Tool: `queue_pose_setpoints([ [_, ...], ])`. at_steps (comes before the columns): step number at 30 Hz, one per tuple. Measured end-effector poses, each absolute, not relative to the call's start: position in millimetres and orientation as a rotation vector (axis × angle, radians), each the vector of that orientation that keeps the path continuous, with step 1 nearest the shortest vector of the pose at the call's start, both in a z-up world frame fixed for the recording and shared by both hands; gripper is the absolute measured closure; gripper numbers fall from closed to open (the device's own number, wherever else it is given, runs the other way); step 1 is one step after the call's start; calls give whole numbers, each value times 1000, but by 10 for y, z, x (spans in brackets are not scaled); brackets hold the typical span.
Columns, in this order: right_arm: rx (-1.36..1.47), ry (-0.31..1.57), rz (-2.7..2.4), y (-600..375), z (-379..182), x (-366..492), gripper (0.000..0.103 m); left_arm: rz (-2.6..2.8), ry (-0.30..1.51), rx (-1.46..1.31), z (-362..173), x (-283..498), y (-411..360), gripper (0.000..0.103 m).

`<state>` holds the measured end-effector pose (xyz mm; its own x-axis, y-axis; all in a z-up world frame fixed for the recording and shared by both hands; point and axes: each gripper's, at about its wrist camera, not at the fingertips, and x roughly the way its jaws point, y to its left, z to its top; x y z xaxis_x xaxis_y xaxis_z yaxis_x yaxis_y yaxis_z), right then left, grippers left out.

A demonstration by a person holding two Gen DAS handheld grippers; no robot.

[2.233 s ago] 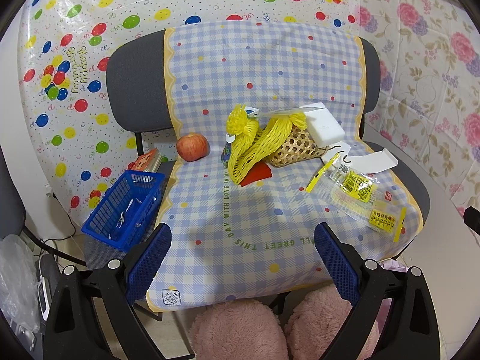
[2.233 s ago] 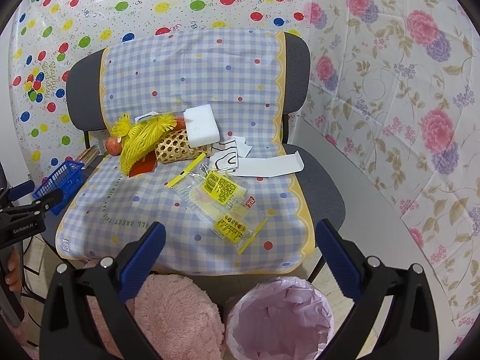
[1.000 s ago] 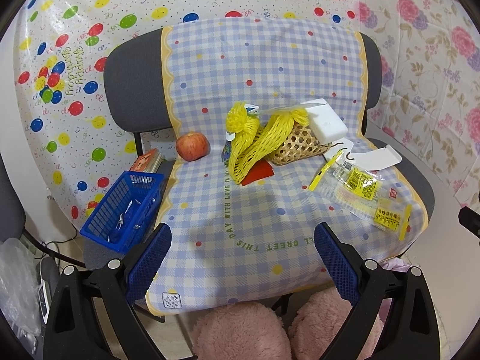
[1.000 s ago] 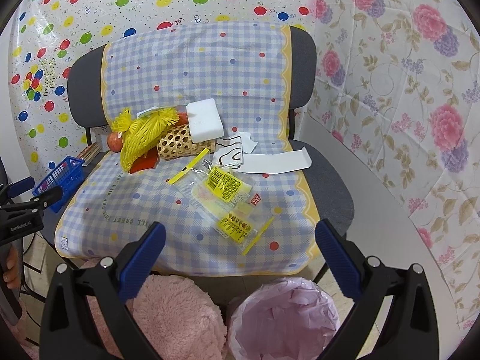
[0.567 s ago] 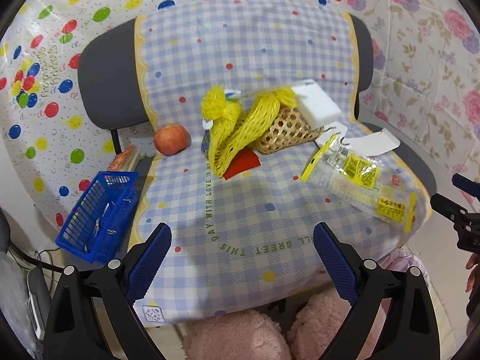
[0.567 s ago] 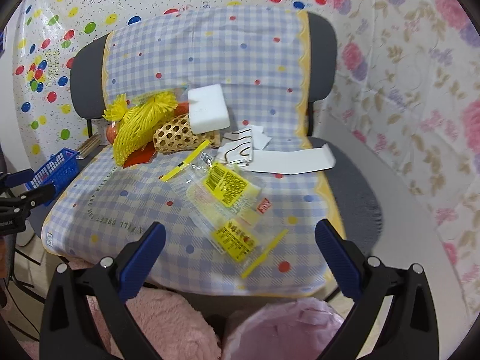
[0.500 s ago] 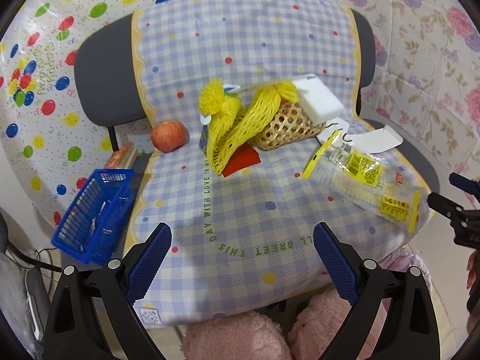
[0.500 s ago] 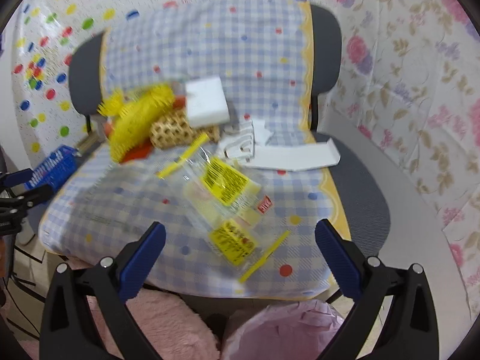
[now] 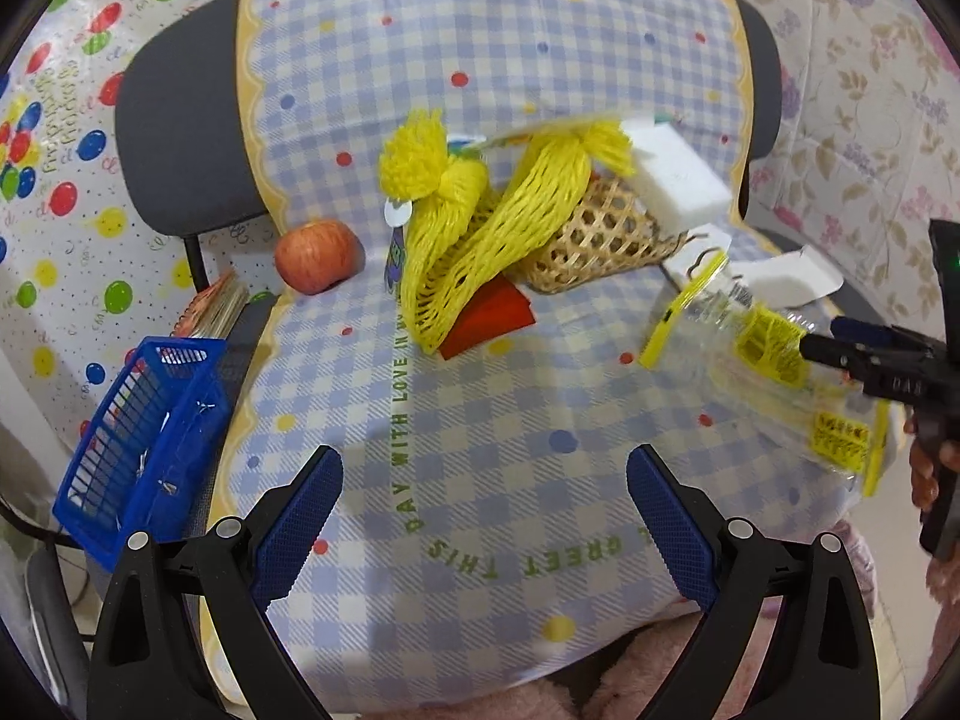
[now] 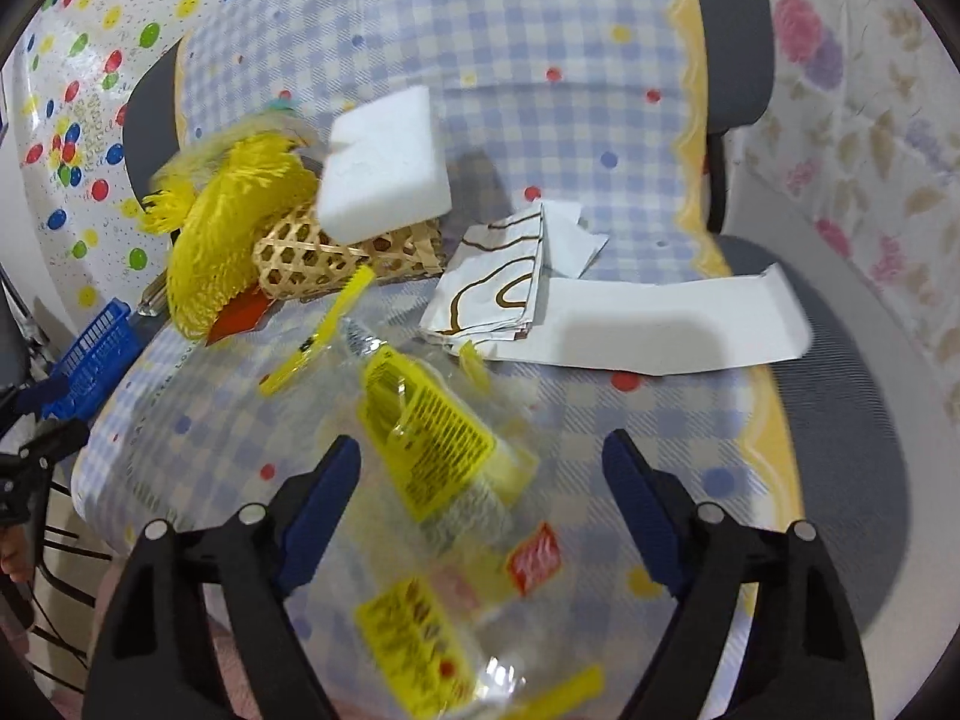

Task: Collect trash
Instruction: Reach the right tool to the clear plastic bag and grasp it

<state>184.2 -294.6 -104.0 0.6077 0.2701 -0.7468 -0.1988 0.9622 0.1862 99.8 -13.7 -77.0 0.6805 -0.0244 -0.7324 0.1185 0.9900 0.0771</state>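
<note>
My right gripper has its jaws wide open and holds nothing. It hangs right over the clear plastic bag with yellow labels, which lies flat on the checked cloth in the lower middle of the frame. I cannot tell if the jaws touch the bag.

My left gripper is wide open too, and empty. It hangs over a bare part of the cloth at the bottom of its frame.

Above the bag, a white folded card lies at center right. A white paper with brown lines lies beside it. A wicker basket lies on its side at left, with a white foam block on it and a yellow net across it. A red apple sits at left, and a blue basket at lower left.
</note>
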Motion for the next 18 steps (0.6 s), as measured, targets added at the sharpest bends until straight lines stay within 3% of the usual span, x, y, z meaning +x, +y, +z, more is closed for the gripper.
queue_pose_setpoints([
  [2,139,896,302,-2991,-1124,1920,24,-71,834,135,-809,1048,-99,9],
  [5,214,926,346,-3014,-1249,1989,42,-57,855,135,-835,1096,-14,9],
  [7,231,927,370,-2953,-1265,1961,58,-45,855,129,-826,1101,57,9],
  [9,228,904,381,-2889,-1195,1864,82,-37,847,116,-786,1087,132,9],
  [11,218,853,382,-2824,-1045,1724,93,-28,829,105,-736,1084,194,9],
  [18,124,708,218,-2695,-354,1204,97,-21,743,93,-482,1135,249,10],
])
